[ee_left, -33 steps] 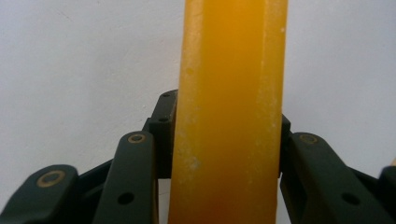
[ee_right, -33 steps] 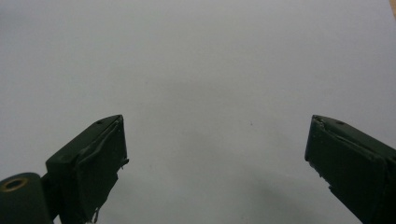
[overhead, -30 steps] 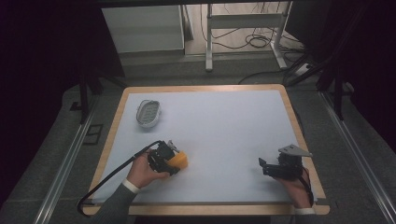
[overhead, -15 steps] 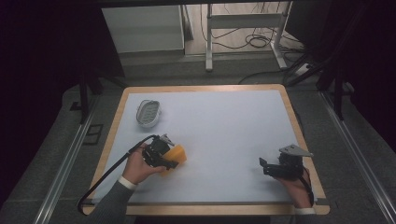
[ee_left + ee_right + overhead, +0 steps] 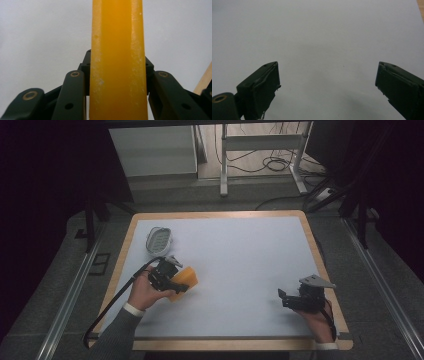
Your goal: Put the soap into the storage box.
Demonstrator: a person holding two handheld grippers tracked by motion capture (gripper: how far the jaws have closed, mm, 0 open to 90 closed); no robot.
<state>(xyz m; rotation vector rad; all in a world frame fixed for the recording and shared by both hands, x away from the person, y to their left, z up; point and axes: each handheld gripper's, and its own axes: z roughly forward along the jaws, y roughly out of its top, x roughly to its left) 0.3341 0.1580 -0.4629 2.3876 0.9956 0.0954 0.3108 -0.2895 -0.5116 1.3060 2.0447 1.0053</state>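
Note:
A flat yellow-orange block (image 5: 185,278) is clamped between the jaws of my left gripper (image 5: 178,283), which is shut on it near the table's left side. In the left gripper view the block (image 5: 117,57) stands edge-on between the two black jaws and hides what lies straight ahead. My right gripper (image 5: 283,299) rests low near the right front of the table, pointing left. Its jaws stand wide apart in the right gripper view, and the right gripper (image 5: 328,75) has only bare white surface between them.
A pale oval dish with a dotted inside (image 5: 159,239) lies at the back left of the white table top (image 5: 250,250). A wooden rim (image 5: 312,240) frames the table. A black cable (image 5: 117,300) trails from the left gripper over the left edge.
My left gripper has carried the orange block a little farther from the front edge, towards the oval dish. The right gripper has barely moved.

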